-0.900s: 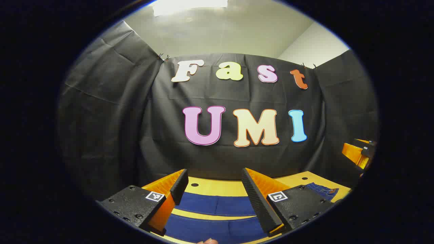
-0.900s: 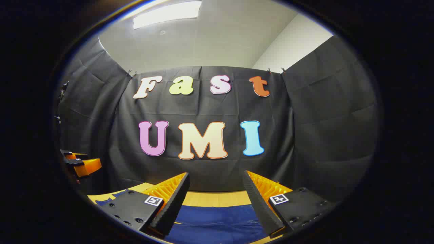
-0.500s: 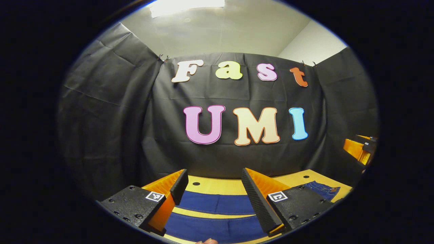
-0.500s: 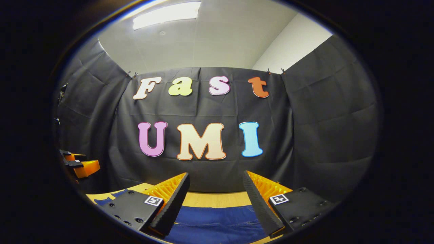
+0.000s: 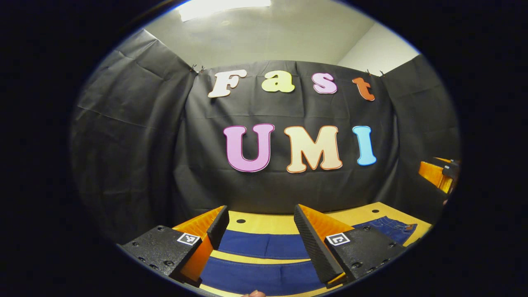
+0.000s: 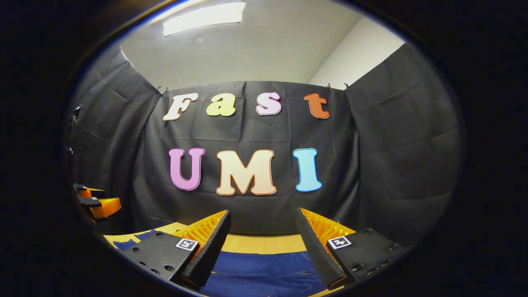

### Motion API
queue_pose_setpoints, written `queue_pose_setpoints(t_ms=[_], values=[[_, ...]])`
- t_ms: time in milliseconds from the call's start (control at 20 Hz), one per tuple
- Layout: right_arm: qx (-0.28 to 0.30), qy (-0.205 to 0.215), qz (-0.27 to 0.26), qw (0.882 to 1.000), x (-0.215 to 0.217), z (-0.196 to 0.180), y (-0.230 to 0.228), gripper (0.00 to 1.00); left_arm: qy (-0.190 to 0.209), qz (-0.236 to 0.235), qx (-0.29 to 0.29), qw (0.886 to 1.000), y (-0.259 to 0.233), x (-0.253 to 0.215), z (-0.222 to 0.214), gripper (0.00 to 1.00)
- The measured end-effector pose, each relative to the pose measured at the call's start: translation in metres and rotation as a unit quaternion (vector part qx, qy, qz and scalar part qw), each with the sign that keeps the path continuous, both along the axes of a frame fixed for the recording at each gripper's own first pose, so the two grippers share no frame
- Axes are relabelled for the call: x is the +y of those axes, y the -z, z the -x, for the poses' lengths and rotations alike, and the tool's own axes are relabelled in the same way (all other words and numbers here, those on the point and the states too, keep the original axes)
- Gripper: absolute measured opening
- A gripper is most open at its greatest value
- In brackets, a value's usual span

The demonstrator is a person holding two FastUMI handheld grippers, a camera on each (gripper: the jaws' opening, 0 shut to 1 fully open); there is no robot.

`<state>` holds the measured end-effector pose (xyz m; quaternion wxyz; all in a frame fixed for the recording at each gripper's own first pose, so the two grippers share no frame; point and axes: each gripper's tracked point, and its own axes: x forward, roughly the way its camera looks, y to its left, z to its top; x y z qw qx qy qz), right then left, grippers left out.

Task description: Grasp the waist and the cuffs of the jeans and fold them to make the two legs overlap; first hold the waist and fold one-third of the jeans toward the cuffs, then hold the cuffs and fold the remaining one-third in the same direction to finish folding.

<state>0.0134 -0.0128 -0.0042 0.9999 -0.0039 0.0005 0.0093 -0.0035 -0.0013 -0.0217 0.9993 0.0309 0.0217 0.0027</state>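
Note:
Dark blue jeans (image 5: 264, 246) lie flat on a yellow wooden table (image 5: 268, 226), two legs side by side with a strip of table between them. Their waist end (image 5: 392, 229) reaches to the right in the left gripper view. My left gripper (image 5: 260, 222) hovers open above the legs, nothing between its fingers. The right gripper (image 6: 262, 225) hangs open over the jeans (image 6: 264, 272) near the waist. The right gripper (image 5: 437, 175) is also seen from the side at the far right of the left gripper view, and the left gripper (image 6: 97, 202) at the far left of the right gripper view.
The black booth cloth (image 5: 136, 156) closes the table off at the back and sides. Small round holes (image 5: 241, 221) dot the tabletop near its far edge. A fingertip (image 5: 253, 293) pokes in at the bottom of the left gripper view.
The left gripper view has tilted slightly down, showing more of the table and jeans' waist. The right gripper has barely shifted. Both stay open.

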Motion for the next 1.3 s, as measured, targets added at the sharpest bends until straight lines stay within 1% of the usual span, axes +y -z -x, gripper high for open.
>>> queue_pose_setpoints(t_ms=[50,150,250,300,350,400,450,500,550,600,650,700,750,800,900,950,1000,1100,1200,1300], values=[[0.001,0.001,0.001,1.0,-0.001,0.001,0.001,0.99,0.004,-0.017,0.006,1.0,0.005,0.005,0.001,0.93],[0.004,0.002,0.003,1.0,-0.001,0.002,0.006,0.99,0.02,-0.051,0.025,0.998,0.021,0.013,0.004,1.0],[0.012,0.005,0.005,1.0,0.0,0.005,0.013,0.98,0.031,-0.086,0.043,0.995,0.034,0.025,0.008,1.0],[0.016,0.007,0.004,1.0,0.0,0.006,0.016,0.98,0.035,-0.111,0.053,0.992,0.041,0.035,0.009,0.96],[0.018,0.008,0.003,1.0,0.002,0.009,0.019,0.98,0.04,-0.133,0.06,0.989,0.047,0.041,0.01,1.0],[0.02,0.009,0.002,1.0,0.004,0.011,0.021,0.98,0.048,-0.158,0.066,0.984,0.053,0.047,0.011,1.0],[0.021,0.01,0.003,1.0,0.006,0.013,0.024,0.98,0.059,-0.182,0.075,0.979,0.06,0.051,0.012,0.95],[0.022,0.012,0.005,1.0,0.008,0.015,0.027,0.98,0.072,-0.207,0.086,0.972,0.069,0.056,0.016,0.95],[0.023,0.013,0.006,1.0,0.009,0.019,0.031,0.98,0.083,-0.224,0.09,0.967,0.076,0.058,0.018,1.0],[0.026,0.015,0.007,1.0,0.011,0.022,0.036,0.98,0.095,-0.24,0.097,0.961,0.083,0.06,0.019,1.0],[0.028,0.018,0.006,0.999,0.011,0.027,0.041,0.98,0.106,-0.255,0.105,0.955,0.092,0.062,0.02,0.95],[0.033,0.022,0.005,0.999,0.012,0.03,0.047,0.98,0.118,-0.271,0.116,0.948,0.104,0.066,0.021,0.95],[0.038,0.026,0.004,0.999,0.013,0.035,0.053,0.98,0.131,-0.289,0.128,0.94,0.116,0.069,0.025,0.95],[0.044,0.03,0.002,0.999,0.014,0.039,0.059,0.98,0.146,-0.31,0.143,0.928,0.131,0.073,0.029,0.95],[0.055,0.038,0.003,0.998,0.012,0.046,0.069,1.0,0.174,-0.356,0.17,0.902,0.158,0.082,0.041,0.95],[0.058,0.044,0.006,0.997,0.01,0.05,0.072,0.98,0.187,-0.372,0.183,0.891,0.173,0.086,0.042,0.95],[0.061,0.048,0.009,0.997,0.009,0.052,0.074,0.98,0.198,-0.385,0.198,0.879,0.187,0.091,0.046,0.95],[0.066,0.056,0.011,0.996,0.007,0.056,0.078,0.98,0.217,-0.403,0.218,0.862,0.209,0.1,0.056,0.95],[0.068,0.064,0.016,0.996,0.004,0.058,0.079,0.98,0.231,-0.425,0.237,0.842,0.23,0.109,0.062,0.95],[0.071,0.069,0.021,0.995,0.002,0.06,0.08,0.98,0.246,-0.458,0.255,0.816,0.25,0.121,0.069,0.95]])
